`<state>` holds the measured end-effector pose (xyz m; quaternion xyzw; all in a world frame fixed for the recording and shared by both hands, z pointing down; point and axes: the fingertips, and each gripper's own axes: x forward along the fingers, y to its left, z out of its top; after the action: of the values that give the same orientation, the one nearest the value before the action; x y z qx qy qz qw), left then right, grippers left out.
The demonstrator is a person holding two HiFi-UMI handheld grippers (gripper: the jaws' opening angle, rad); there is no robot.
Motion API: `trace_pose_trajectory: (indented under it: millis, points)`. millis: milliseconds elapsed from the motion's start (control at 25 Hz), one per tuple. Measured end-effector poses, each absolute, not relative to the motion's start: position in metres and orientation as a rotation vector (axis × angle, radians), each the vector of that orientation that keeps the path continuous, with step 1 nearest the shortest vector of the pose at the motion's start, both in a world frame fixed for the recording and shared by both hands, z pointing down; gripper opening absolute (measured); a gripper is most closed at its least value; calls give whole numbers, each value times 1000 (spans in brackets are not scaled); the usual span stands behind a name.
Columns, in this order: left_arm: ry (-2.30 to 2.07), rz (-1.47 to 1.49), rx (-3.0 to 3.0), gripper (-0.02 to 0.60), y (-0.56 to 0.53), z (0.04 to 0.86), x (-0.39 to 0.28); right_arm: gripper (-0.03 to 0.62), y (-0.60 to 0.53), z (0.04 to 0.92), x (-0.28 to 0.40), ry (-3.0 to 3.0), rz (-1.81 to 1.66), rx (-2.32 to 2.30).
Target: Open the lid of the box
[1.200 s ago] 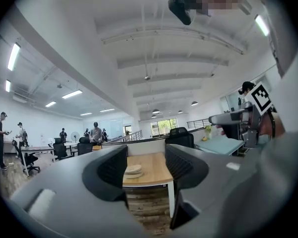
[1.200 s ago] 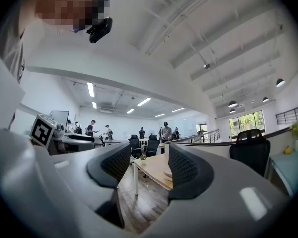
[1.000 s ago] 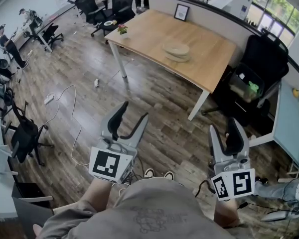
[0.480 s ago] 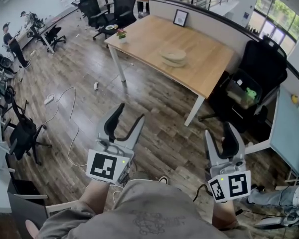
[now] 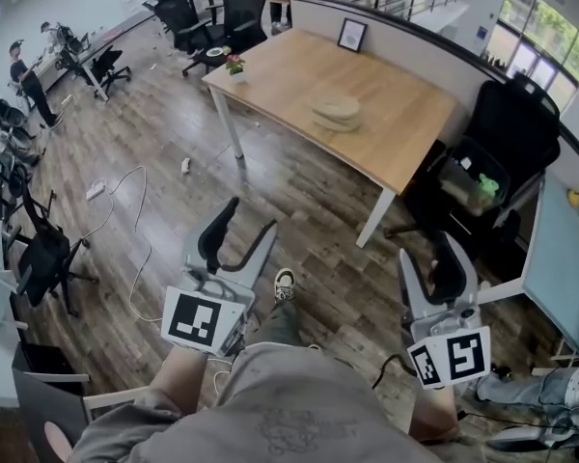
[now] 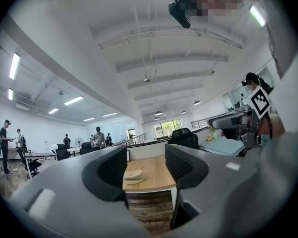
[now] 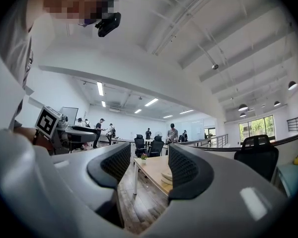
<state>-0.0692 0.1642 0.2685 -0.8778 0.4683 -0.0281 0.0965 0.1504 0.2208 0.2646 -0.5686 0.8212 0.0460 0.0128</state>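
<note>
Mid-desk, head view: round pale lidded box point(image 5: 336, 111) on light wooden desk point(image 5: 270, 66), lid on. Left claw point(image 5: 253, 220) and right claw point(image 5: 429, 254) well short, over floor.
Left gripper view: jaws apart, empty, framing box.
Right gripper view: likewise; presumably readied for approach.

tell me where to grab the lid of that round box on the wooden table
Take the lid by its outer edge, on opposite sides, coming down from above. The round box lies flat on the table, and its top looks like a low, wide disc, so the rim is probably the only purchase. No knob can be made out from this far.
</note>
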Motion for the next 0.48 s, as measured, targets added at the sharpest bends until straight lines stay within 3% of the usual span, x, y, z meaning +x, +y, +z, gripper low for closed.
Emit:
trace_pose_trajectory:
  millis: [480]
  points:
    - [1396, -104, -2622, 241, 66, 286, -80, 224, 121, 282, 139, 2603, 111, -1799]
